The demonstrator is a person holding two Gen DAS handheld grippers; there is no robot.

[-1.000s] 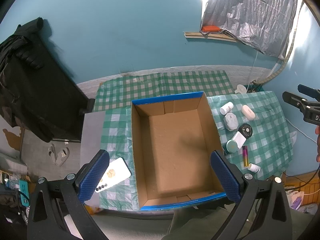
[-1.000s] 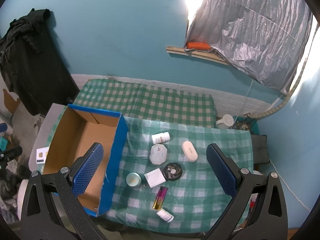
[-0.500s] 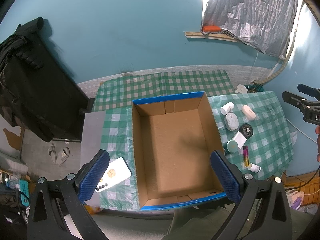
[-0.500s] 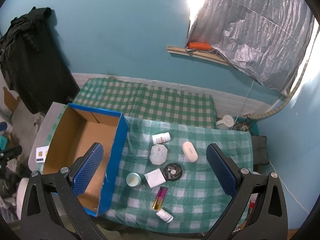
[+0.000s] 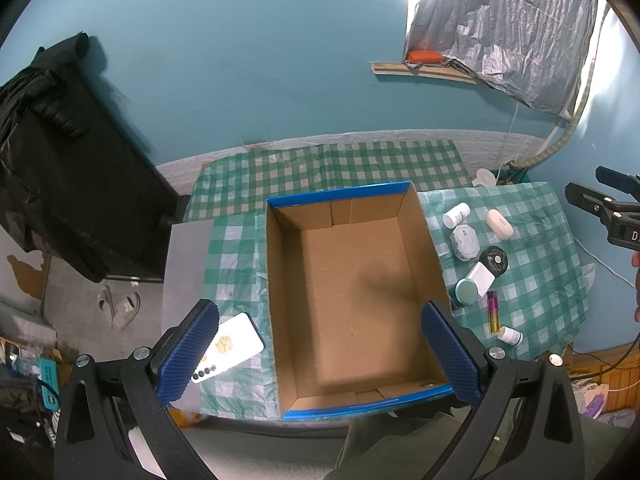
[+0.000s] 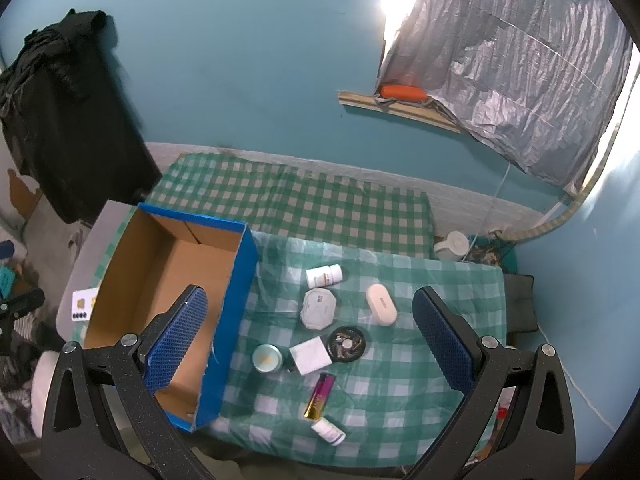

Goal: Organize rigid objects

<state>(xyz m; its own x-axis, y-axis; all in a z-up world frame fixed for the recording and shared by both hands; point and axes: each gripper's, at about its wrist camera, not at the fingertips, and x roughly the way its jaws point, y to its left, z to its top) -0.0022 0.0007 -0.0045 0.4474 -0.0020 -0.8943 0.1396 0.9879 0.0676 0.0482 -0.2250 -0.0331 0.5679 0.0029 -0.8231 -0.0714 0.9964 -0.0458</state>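
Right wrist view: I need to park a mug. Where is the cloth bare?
Bare patches: the checked cloth behind the cardboard box, and the strip right of the white oval case out to the table's right edge. Crowded: the cluster from the pill bottle down to the lighter. The box floor is bare too.
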